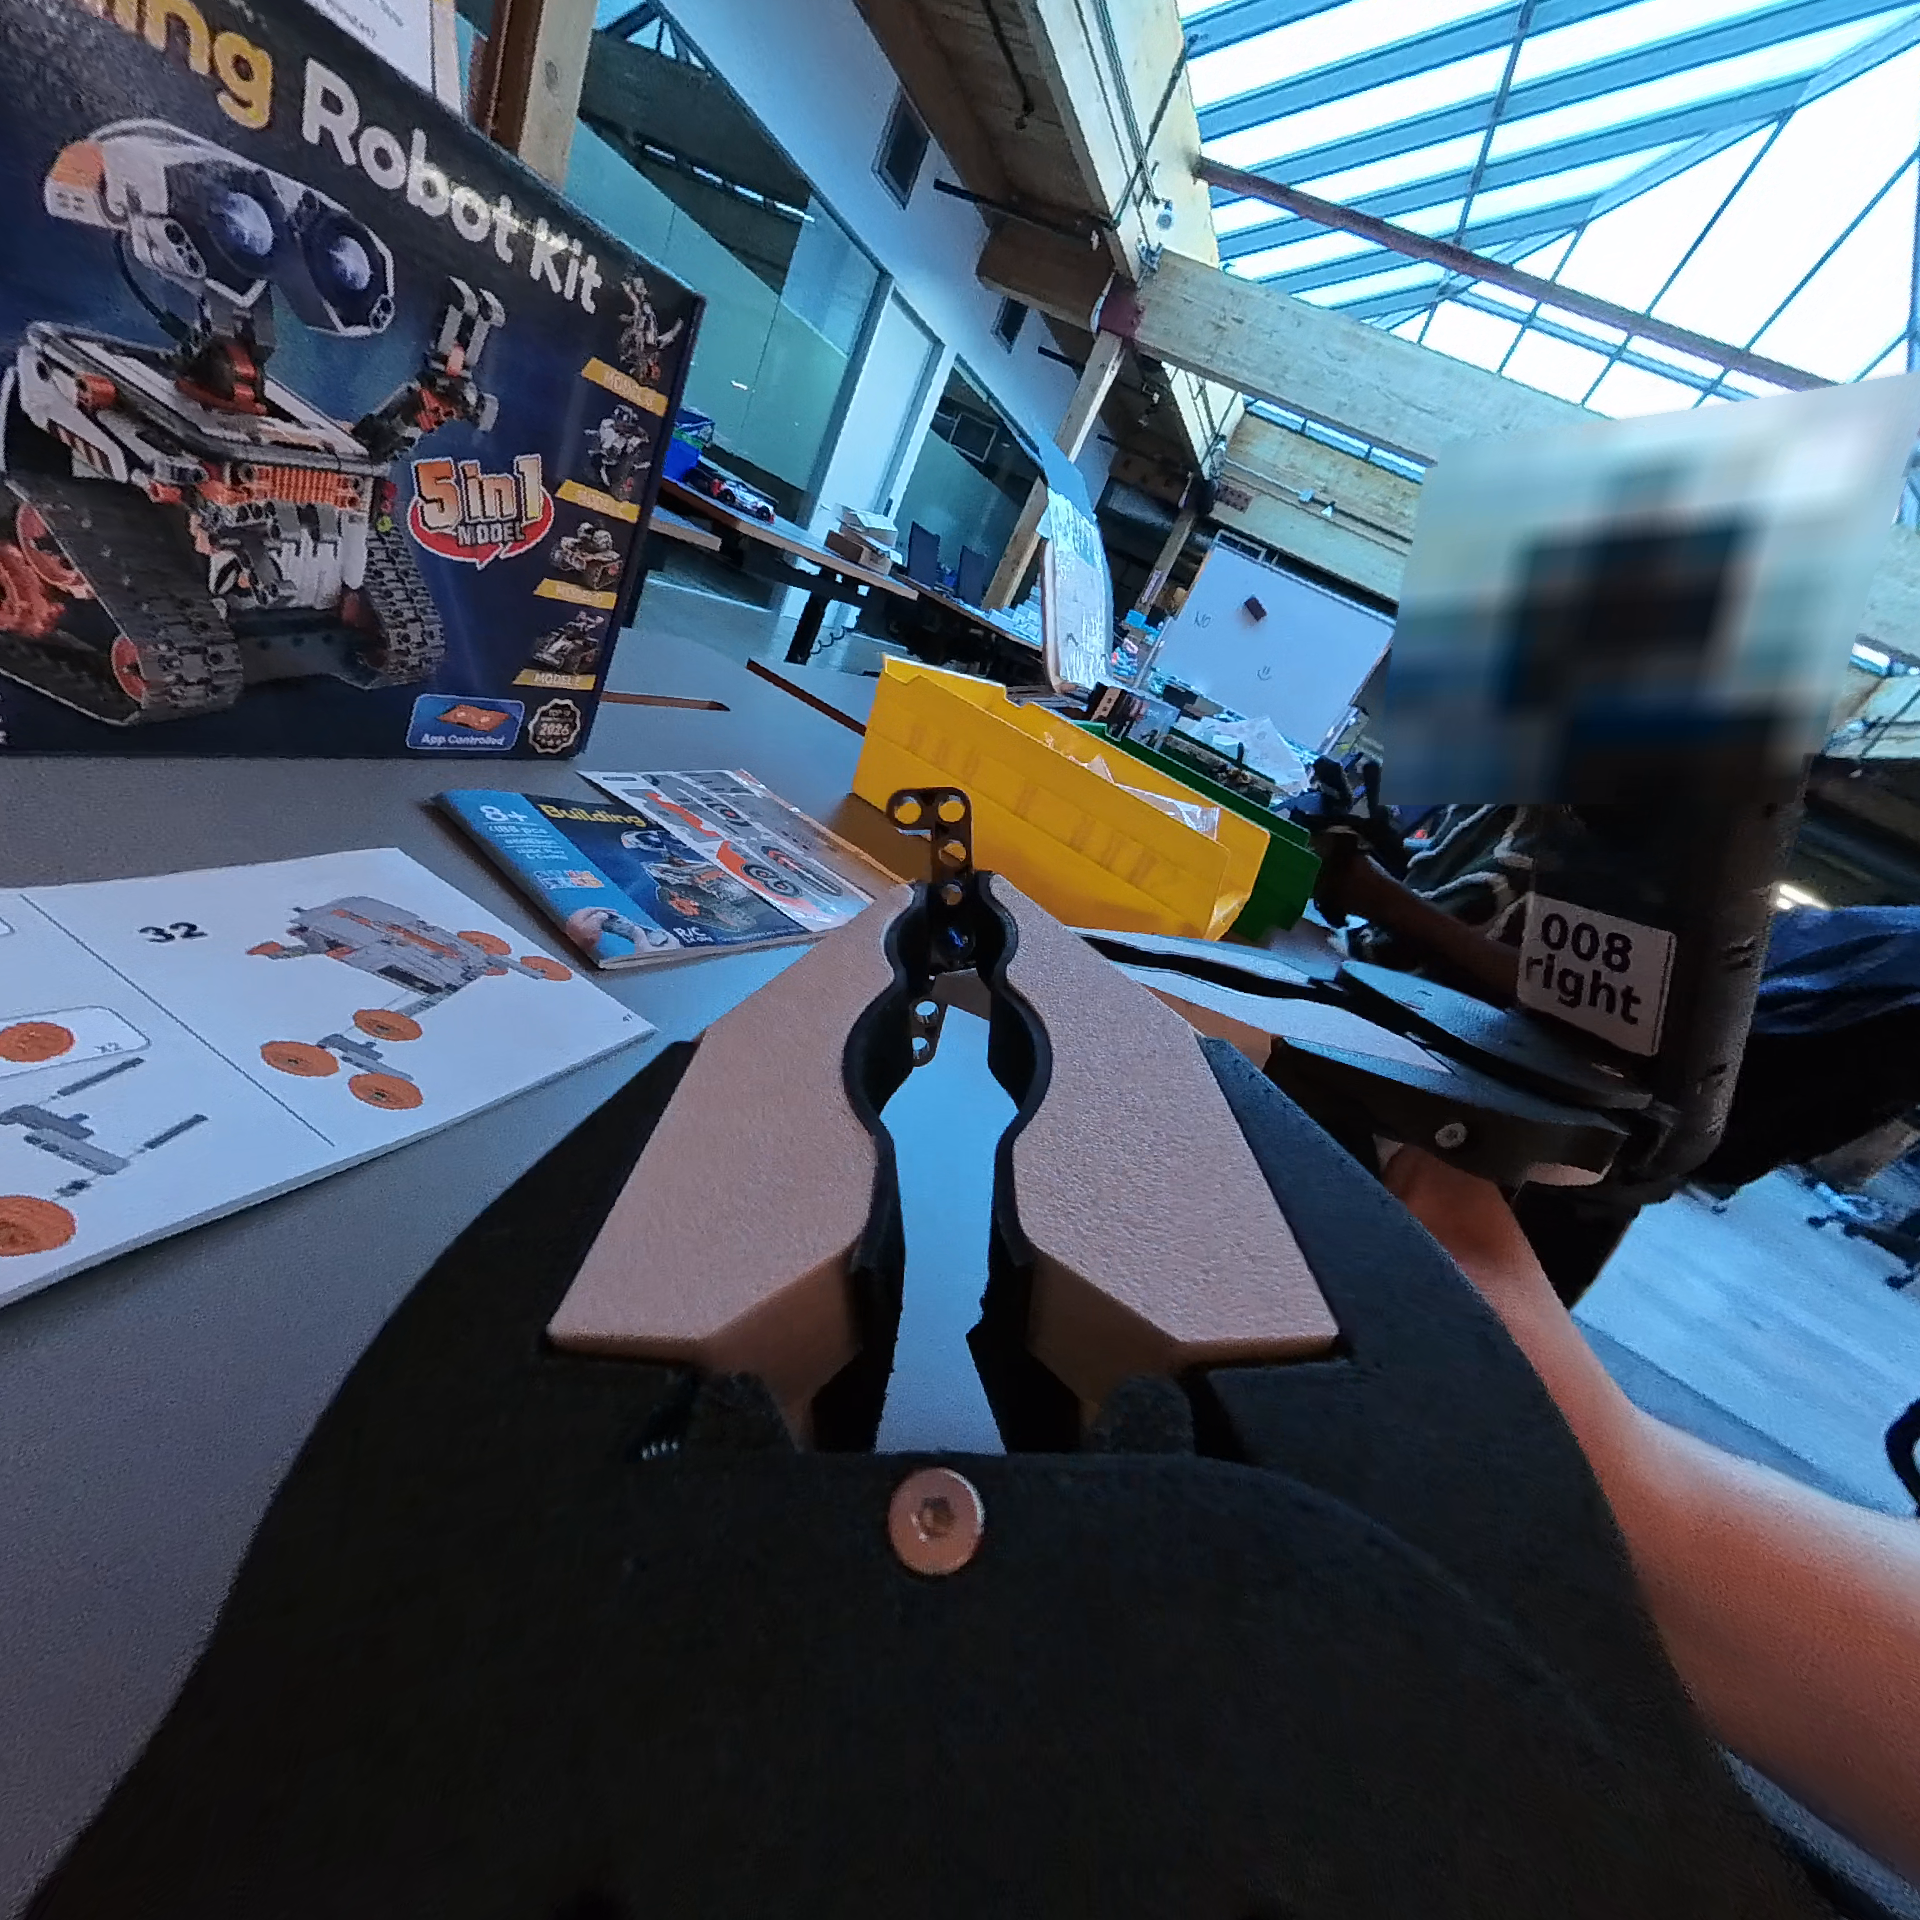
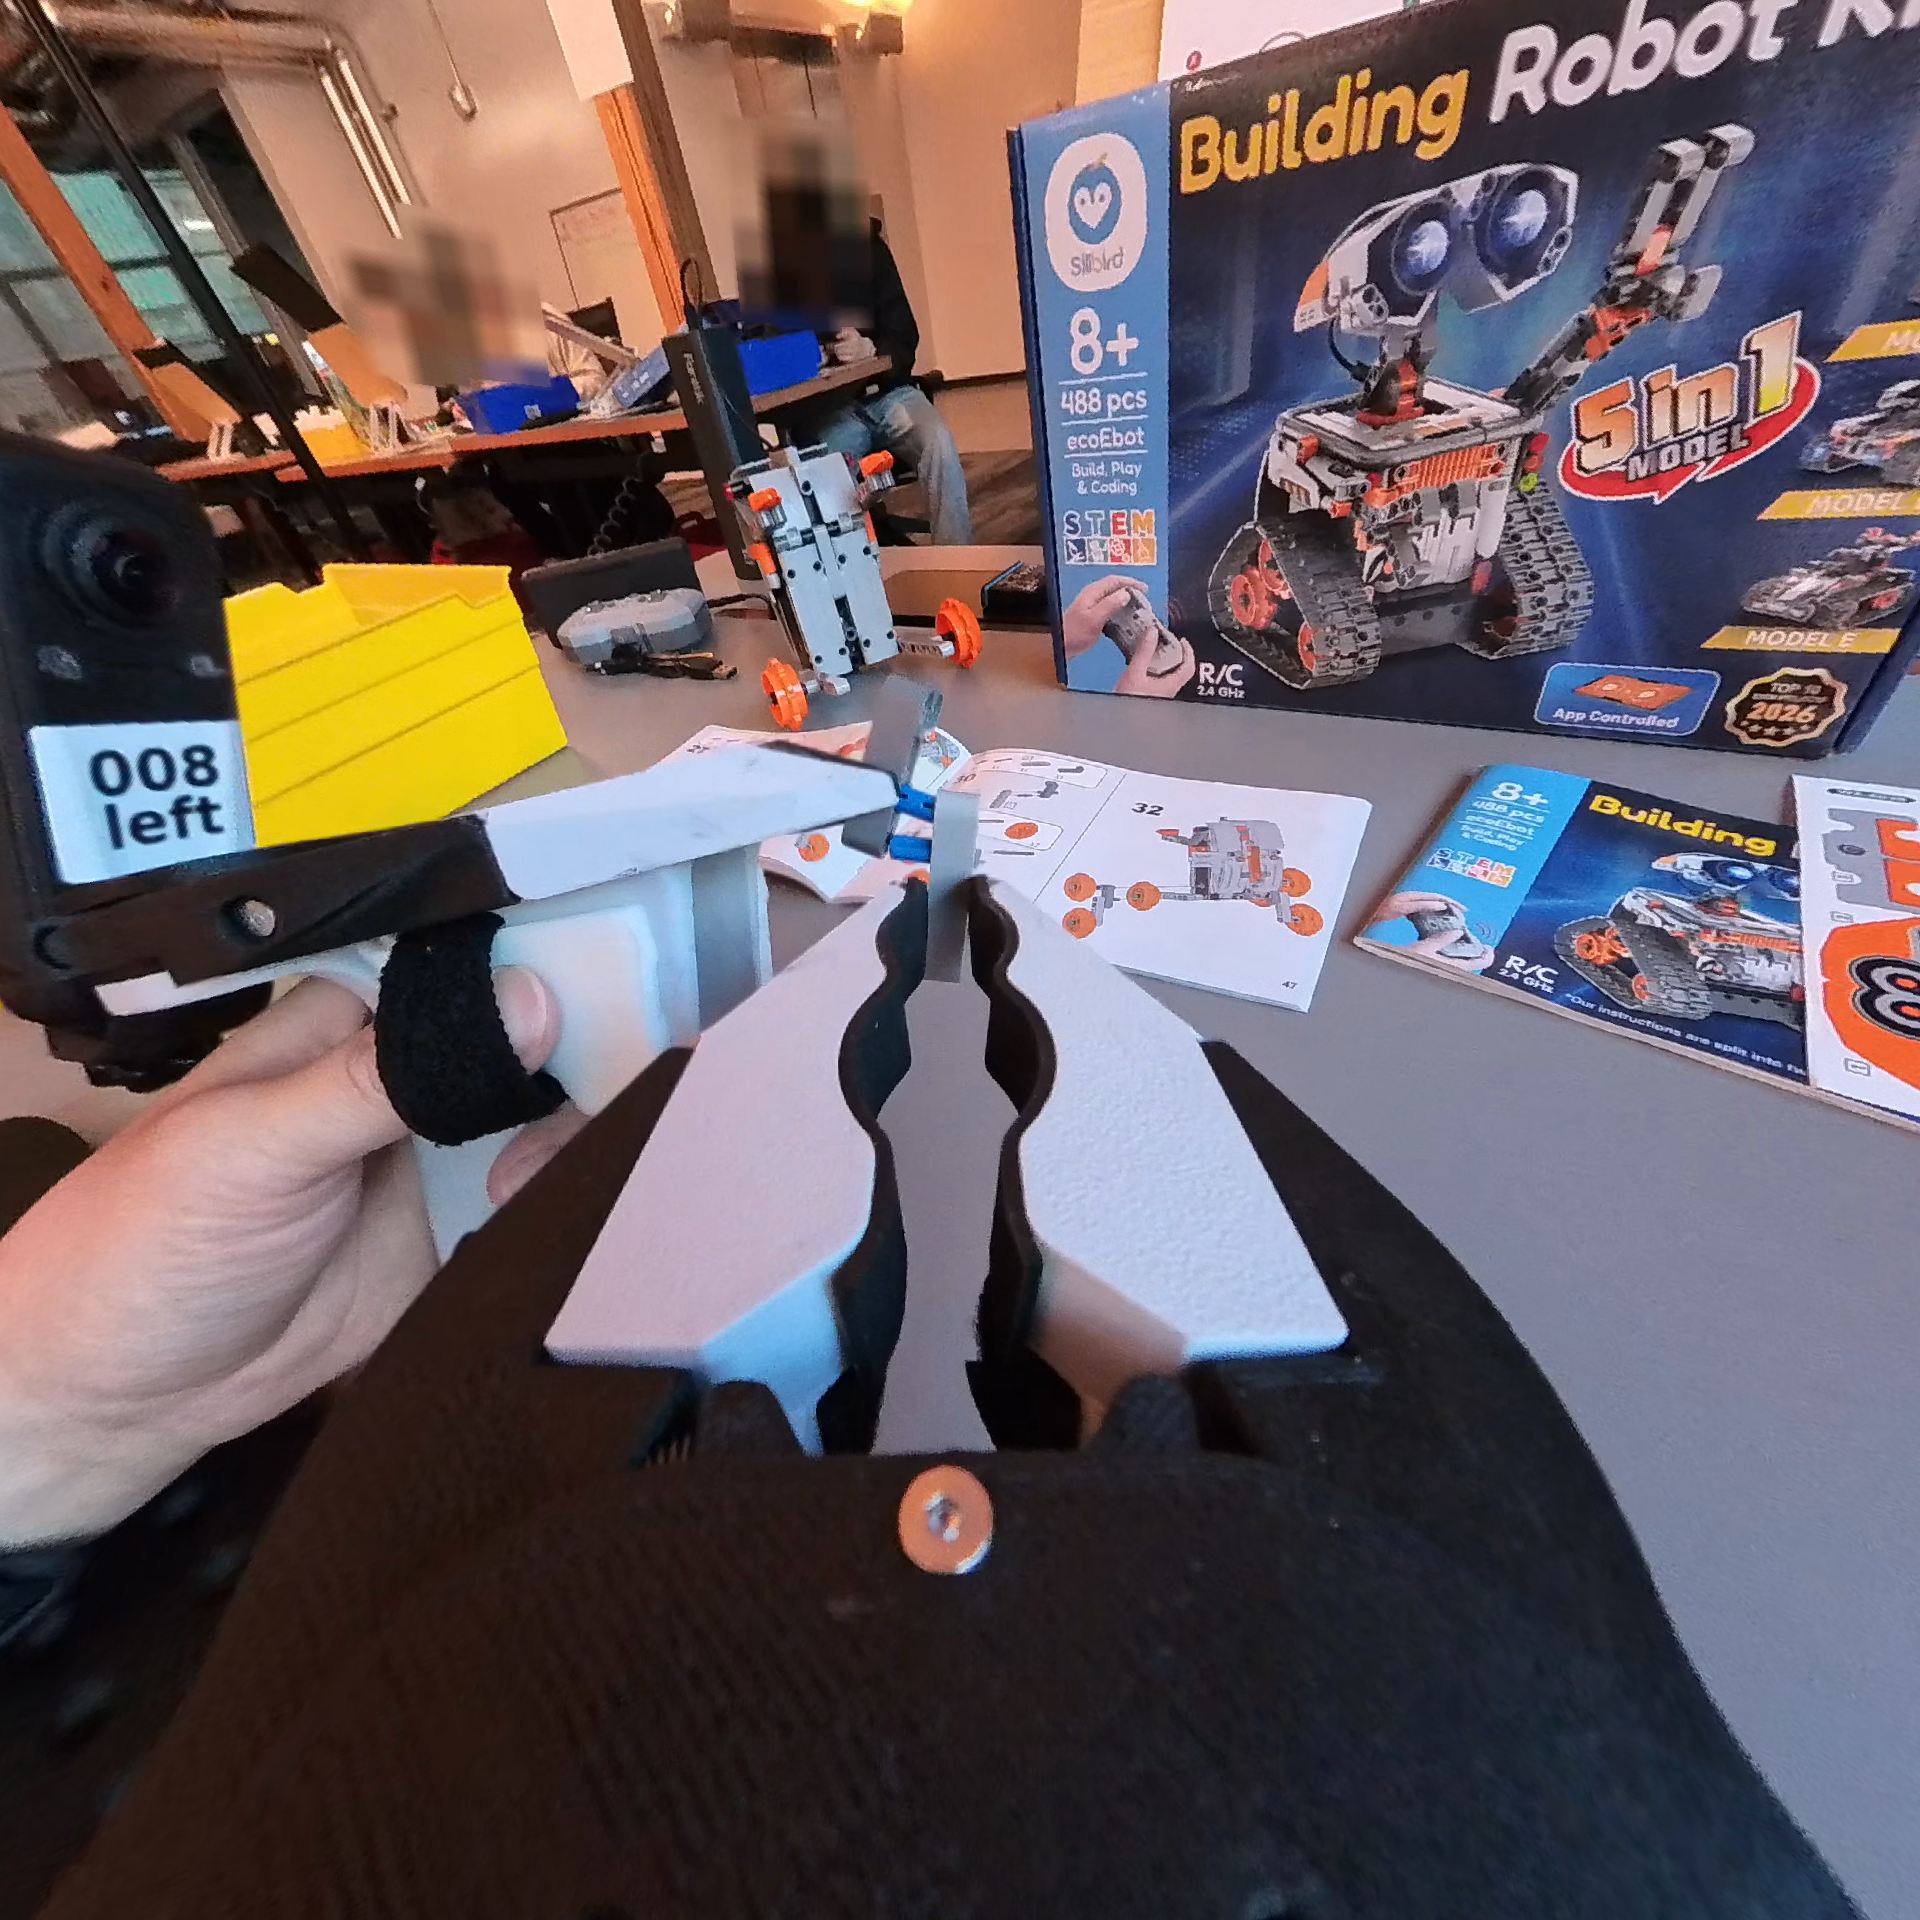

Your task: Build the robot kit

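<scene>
Grey tabletop (image 2: 1558,1247) in an open workshop with timber beams and a glazed roof. Left gripper (image 1: 940,914): fingertips pinched on one dark perforated beam (image 1: 935,831), standing upright out of the tips, with a blue pin just visible in the gap. Right gripper (image 2: 945,914): clenched on one flat grey piece (image 2: 951,883), upright between the tips. In the right wrist view the left gripper's tips sit just beside that grey piece, blue pins (image 2: 912,821) between them; cannot tell if they touch. One big robot-kit box (image 2: 1455,416) stands at the back. Paper on the table: one open instruction booklet (image 2: 1174,883), one closed blue booklet (image 2: 1579,914), one sticker sheet (image 2: 1860,935). One part-built grey-and-orange model (image 2: 831,582) stands near the box. Bins: one yellow (image 1: 1039,810), one green (image 1: 1278,862) just behind it.
</scene>
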